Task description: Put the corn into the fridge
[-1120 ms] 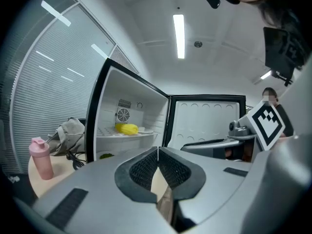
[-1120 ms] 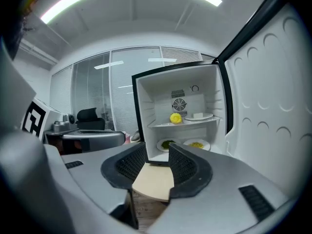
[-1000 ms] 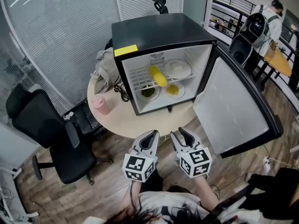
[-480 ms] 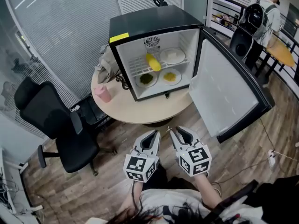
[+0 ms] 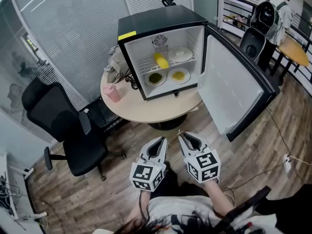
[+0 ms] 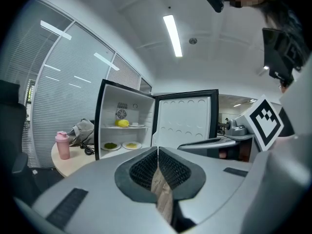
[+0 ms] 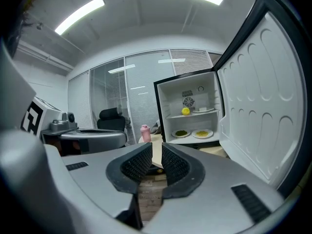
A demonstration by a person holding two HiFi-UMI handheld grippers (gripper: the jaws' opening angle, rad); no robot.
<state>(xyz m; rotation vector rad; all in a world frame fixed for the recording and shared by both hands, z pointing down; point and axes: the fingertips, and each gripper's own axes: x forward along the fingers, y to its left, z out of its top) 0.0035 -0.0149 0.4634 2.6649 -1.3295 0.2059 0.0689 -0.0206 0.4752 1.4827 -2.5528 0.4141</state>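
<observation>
- The corn (image 5: 161, 60) is seen lying on the wire shelf (image 5: 146, 66) inside the fridge (image 5: 156, 21), just beside a white plate (image 5: 181, 54).
- The fridge is set on a round table (image 5: 146, 112), with its door (image 5: 234, 89) swung wide open.
- Two dishes (image 5: 155, 78) are placed on the fridge's bottom; what food they carry cannot be made out.
- The left tongs (image 5: 158, 140) are pressed together at the tips, with nothing between them.
- The right tongs (image 5: 183, 137) are narrowed to a slim gap and are closing on nothing.
- Both tongs are held well apart from the table, over the wooden floor (image 5: 97, 199).
- A grey bag (image 5: 116, 65) is partly hidden behind the fridge, near a pink bottle (image 5: 112, 92).
</observation>
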